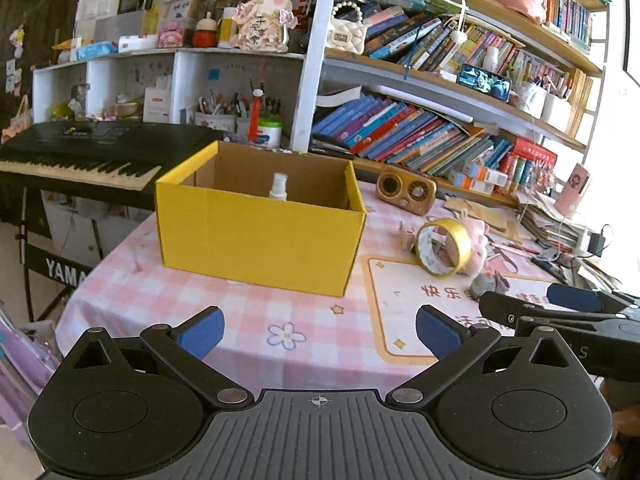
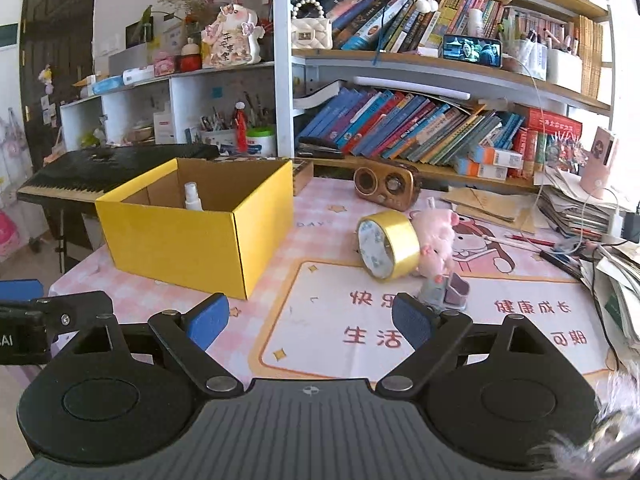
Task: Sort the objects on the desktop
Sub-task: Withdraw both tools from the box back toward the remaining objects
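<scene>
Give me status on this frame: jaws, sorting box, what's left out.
Left gripper and right gripper open, nothing held. Spray bottle already in yellow box. Tape roll and pink plush on the table, path clear.

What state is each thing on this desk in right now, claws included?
Yellow box: open-topped, upright.
Spray bottle: standing inside the box.
Tape roll: on edge, leaning against the pink plush toy.
Left claw: open, empty.
Right claw: open, empty.
Phone: screen on, on the shelf.
</scene>
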A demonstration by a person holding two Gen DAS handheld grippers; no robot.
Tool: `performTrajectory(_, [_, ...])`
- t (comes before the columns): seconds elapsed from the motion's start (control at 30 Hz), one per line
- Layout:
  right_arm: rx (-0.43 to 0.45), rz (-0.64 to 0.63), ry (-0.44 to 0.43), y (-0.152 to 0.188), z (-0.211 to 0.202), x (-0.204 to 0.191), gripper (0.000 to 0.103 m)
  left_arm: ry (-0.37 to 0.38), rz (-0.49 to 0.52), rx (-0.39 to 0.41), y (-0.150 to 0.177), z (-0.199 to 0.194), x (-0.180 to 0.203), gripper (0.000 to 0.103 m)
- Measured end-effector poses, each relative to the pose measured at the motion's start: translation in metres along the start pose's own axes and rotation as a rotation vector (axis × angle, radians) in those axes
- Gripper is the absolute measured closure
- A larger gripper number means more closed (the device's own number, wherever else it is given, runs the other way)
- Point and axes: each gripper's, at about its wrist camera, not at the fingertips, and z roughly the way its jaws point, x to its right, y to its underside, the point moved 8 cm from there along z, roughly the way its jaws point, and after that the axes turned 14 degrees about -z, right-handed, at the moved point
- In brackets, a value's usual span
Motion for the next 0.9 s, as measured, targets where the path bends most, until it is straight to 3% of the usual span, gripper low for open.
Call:
performTrajectory(0.5, [-0.050, 0.033, 0.050, 0.024, -0.020, 0.010, 0.011, 0.033, 0.013, -0.056, 0.019, 0.001, 0.013, 0.000])
performTrajectory(0.63, [-0.068, 0.044, 0.063, 0.031, -0.023, 0.014, 0.010, 0.086, 0.027, -0.055, 0.020, 0.000, 0.023, 0.000])
performTrajectory(0.77, [-0.082, 0.053, 0.083, 0.036, -0.027, 0.020, 0.010, 0.209, 0.063, -0.087, 0.027, 0.000, 0.044, 0.000])
performTrajectory(0.9, [-0.104, 0.070, 0.117, 0.043, -0.030, 0.028, 0.010, 0.252, 0.111, -0.115, 0.034, 0.003, 0.060, 0.000])
